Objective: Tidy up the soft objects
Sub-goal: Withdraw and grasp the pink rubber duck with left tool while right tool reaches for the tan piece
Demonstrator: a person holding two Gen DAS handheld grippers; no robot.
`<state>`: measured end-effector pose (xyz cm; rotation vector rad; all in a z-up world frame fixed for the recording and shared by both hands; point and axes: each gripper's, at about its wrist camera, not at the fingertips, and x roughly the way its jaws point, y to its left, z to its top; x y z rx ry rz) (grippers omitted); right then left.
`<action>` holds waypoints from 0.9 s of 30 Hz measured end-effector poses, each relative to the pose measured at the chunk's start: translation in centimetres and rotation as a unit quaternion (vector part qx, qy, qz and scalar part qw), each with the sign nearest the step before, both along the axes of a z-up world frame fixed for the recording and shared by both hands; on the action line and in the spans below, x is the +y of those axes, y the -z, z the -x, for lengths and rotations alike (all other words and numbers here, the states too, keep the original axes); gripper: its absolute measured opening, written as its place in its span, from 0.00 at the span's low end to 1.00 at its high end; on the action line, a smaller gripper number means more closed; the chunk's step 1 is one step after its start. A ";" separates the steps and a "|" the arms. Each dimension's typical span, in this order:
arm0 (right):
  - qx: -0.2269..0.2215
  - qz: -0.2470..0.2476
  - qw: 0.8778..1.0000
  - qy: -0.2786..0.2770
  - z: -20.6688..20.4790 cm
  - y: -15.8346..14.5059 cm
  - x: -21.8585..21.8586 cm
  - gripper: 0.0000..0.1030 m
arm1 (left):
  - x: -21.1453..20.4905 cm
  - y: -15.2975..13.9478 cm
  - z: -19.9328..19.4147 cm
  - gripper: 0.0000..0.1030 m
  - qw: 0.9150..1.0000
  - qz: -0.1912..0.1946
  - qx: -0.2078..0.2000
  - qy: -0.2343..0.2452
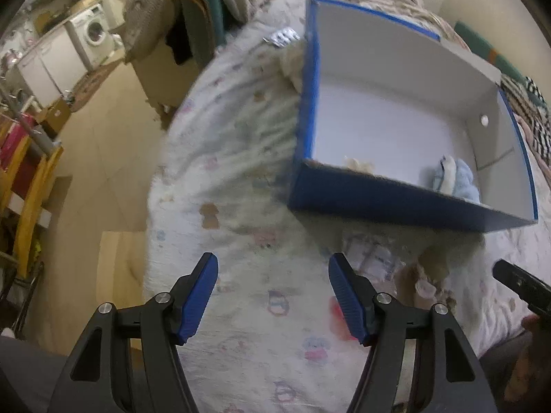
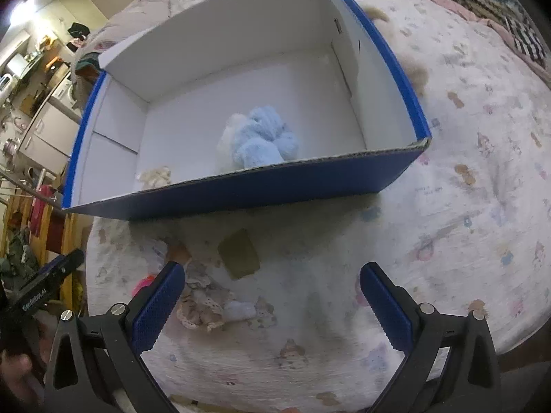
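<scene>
The left gripper (image 1: pixel 272 297) hangs over the printed bedspread (image 1: pixel 241 206) with its blue fingers (image 1: pixel 199 296) spread apart and nothing between them; the right gripper (image 2: pixel 272 306) is likewise wide apart and bare, a small cream and brown soft toy (image 2: pixel 203 306) lying on the cover just beside its left finger; beyond stands the blue box (image 2: pixel 275 186), holding a light blue plush toy (image 2: pixel 261 141) and a small cream toy (image 2: pixel 155 176) near its front wall.
</scene>
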<state>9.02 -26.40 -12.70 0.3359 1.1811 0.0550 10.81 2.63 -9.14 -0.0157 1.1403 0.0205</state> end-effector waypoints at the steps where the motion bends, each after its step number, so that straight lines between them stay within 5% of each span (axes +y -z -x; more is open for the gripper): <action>1: 0.003 0.001 1.000 0.000 -0.1 0.2 0.1 1.00 | -0.2 0.3 -0.1 0.62 1.000 0.006 0.008 0.007; 13: 0.036 -0.015 0.999 0.024 -1.1 2.0 -0.7 1.00 | -2.5 3.2 -0.8 0.62 0.997 0.004 0.059 0.048; 21: 0.047 -0.027 0.998 0.024 -1.7 2.4 -0.8 1.00 | -4.8 5.6 -1.1 0.62 0.988 0.064 0.109 0.087; 27: 0.050 -0.061 0.997 0.009 -1.8 2.8 -0.4 0.98 | -7.6 7.3 -1.2 0.61 0.984 0.036 0.131 0.117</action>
